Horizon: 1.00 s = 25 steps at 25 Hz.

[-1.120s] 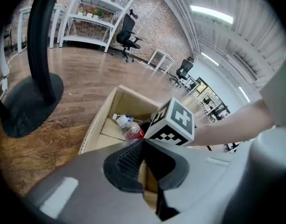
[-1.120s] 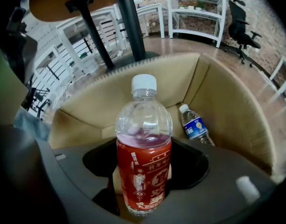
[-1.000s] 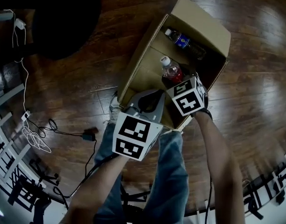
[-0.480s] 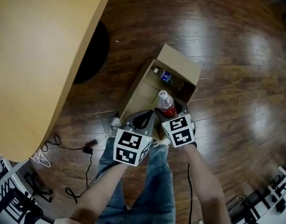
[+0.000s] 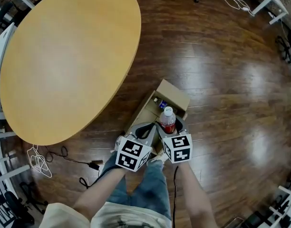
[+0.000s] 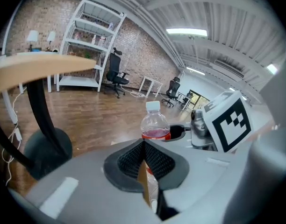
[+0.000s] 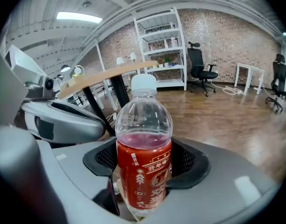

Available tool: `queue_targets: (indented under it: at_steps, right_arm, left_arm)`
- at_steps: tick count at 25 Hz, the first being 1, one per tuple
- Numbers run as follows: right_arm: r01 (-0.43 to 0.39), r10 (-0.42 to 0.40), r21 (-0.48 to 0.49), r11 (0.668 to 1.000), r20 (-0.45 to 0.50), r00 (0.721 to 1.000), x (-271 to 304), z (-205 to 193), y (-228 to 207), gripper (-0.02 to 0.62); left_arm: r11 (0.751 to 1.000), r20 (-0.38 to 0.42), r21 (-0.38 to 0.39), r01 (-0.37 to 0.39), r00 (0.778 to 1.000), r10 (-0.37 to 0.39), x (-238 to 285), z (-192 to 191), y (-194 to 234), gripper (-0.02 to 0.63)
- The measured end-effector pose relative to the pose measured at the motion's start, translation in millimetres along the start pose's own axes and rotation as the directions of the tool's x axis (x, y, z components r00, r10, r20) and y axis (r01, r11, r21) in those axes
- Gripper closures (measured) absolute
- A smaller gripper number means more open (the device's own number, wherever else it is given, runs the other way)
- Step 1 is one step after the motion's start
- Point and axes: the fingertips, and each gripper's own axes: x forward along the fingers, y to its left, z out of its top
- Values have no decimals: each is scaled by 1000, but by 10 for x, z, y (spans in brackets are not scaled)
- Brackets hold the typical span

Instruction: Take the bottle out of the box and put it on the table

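My right gripper (image 5: 168,125) (image 7: 145,171) is shut on a clear bottle (image 5: 168,118) (image 7: 144,162) with a red label and white cap, which stands upright above the near end of the cardboard box (image 5: 146,109). The bottle (image 6: 154,125) also shows just beyond my left gripper (image 5: 145,127) (image 6: 144,146). The left jaws are closed, with a thin strip of the box's cardboard edge between the pads. A second bottle (image 5: 160,104) with a blue label lies inside the box. The round wooden table (image 5: 64,61) (image 7: 105,73) is to the left.
The box stands on a dark wooden floor (image 5: 221,80) by the person's legs. Cables (image 5: 38,160) and a power adapter (image 5: 94,165) lie at the lower left. The table's black base (image 6: 45,148) is close by. White shelving (image 7: 161,45) and office chairs (image 7: 201,71) stand farther off.
The head view has risen and the table has come into sight. My right gripper has lifted the red-labelled bottle up out of the box. The left gripper stays at the box's near edge.
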Motion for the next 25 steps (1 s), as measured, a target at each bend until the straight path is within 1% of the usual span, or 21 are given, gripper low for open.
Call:
queue_targets:
  at_steps: [4,6,9,11,15,19,22,25]
  right_arm:
    - [10,-10,1,1000,110,994,-539,467,173,291]
    - [17,-13,-23,1000,159,987,-800,675,294,291]
    - [21,-2,-73,997,244,970,-1084,1061,464,291]
    - [23,6,-101,995,286,958,-1245,1255,610,291]
    - [29,20,-140,990,337,941,-1554,1452,849,291]
    - [18,53,-191,981,360,931,-1710,1609,997,291]
    - [5,79,-218,976,373,924,-1746,1692,1129,291]
    - [-23,122,-248,968,393,911,-1717,1806,1336,290]
  left_arm:
    - [999,60,45,-17,998,14,-436,329,-207,606]
    - [998,110,42,-41,993,36,-671,500,-260,606]
    - [997,213,21,-73,975,67,-962,832,-256,606]
    - [996,261,24,-85,962,75,-1150,994,-268,606]
    - [995,329,20,-101,940,89,-1476,1194,-355,606]
    - [991,404,24,-131,908,110,-1728,1407,-418,606]
    - [988,436,14,-156,890,135,-1896,1445,-421,606]
    - [979,459,-24,-200,868,188,-2098,1416,-297,606]
